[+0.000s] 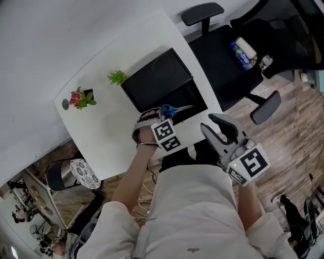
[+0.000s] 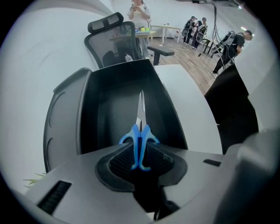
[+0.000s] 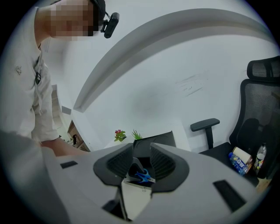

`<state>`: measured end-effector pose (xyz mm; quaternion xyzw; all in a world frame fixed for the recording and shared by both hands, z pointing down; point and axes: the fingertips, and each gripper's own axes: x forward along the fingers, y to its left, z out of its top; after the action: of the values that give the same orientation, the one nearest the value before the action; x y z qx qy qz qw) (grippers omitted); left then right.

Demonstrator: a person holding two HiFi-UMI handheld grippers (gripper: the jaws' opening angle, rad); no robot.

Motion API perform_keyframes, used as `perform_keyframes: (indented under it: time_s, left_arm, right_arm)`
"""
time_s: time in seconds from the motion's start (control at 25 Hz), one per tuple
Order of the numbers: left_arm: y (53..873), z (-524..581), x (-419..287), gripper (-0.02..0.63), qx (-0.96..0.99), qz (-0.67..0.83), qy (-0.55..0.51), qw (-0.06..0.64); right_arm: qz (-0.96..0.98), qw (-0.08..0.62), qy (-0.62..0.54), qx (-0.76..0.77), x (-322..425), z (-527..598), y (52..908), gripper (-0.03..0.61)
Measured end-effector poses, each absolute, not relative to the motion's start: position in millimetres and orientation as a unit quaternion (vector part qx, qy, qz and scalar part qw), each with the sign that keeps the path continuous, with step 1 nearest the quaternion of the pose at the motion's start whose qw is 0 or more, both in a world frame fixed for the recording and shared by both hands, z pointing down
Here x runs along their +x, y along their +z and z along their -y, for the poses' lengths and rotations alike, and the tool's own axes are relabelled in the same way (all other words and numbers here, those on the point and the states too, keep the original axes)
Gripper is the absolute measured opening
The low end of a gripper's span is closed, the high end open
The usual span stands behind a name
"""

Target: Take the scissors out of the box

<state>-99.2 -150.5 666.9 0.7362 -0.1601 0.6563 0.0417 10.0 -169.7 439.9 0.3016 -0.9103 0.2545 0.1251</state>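
Observation:
A black box point(image 1: 152, 76) lies open on the white table point(image 1: 109, 134). Scissors point(image 1: 171, 109) with blue handles and silver blades sit over its near half. My left gripper point(image 1: 161, 113) points steeply down and is shut on the handles. In the left gripper view the scissors point(image 2: 140, 146) stand edge-on between the pads, with the blades running toward the inside of the box point(image 2: 109, 109). My right gripper point(image 1: 217, 124) hangs off the table's near right edge, open and holding nothing. Between its jaws, the right gripper view shows the scissors point(image 3: 142, 176) and the box point(image 3: 153, 140).
Two small potted plants point(image 1: 117, 77) point(image 1: 81, 97) stand at the table's far side. A black office chair point(image 1: 228, 55) carrying bottles point(image 1: 243, 53) is beyond the box on the right. A round stool point(image 1: 83, 173) is under the table's left edge. People stand far off point(image 2: 140, 13).

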Motion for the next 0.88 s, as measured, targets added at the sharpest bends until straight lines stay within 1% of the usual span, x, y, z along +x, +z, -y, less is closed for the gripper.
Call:
perform_keyframes:
  time_s: [0.36, 0.44, 0.64, 0.8, 0.88]
  left_arm:
    - [669.5, 151.3, -98.9, 0.100, 0.733, 0.143, 0.659, 0.087]
    - [669.6, 151.6, -98.9, 0.099, 0.734, 0.142, 0.658, 0.087]
    - [668.8, 151.0, -99.9, 0.097, 0.736, 0.158, 0.656, 0.061]
    - [661.1, 150.7, -93.9, 0.097, 0.748, 0.194, 0.629, 0.088]
    - [656.1, 151.1, -91.9, 0.097, 0.746, 0.208, 0.626, 0.088]
  right_arm:
    - [0.914, 0.117, 0.253, 0.295, 6.1, 165.7, 433.7, 0.124]
    - [0.915, 0.114, 0.251, 0.295, 6.9, 165.2, 430.8, 0.124]
    - [0.918, 0.109, 0.247, 0.290, 12.9, 162.1, 422.5, 0.117]
    - [0.921, 0.105, 0.237, 0.291, 24.1, 161.6, 415.7, 0.117]
    - [0.921, 0.103, 0.236, 0.292, 32.2, 160.0, 413.9, 0.117]
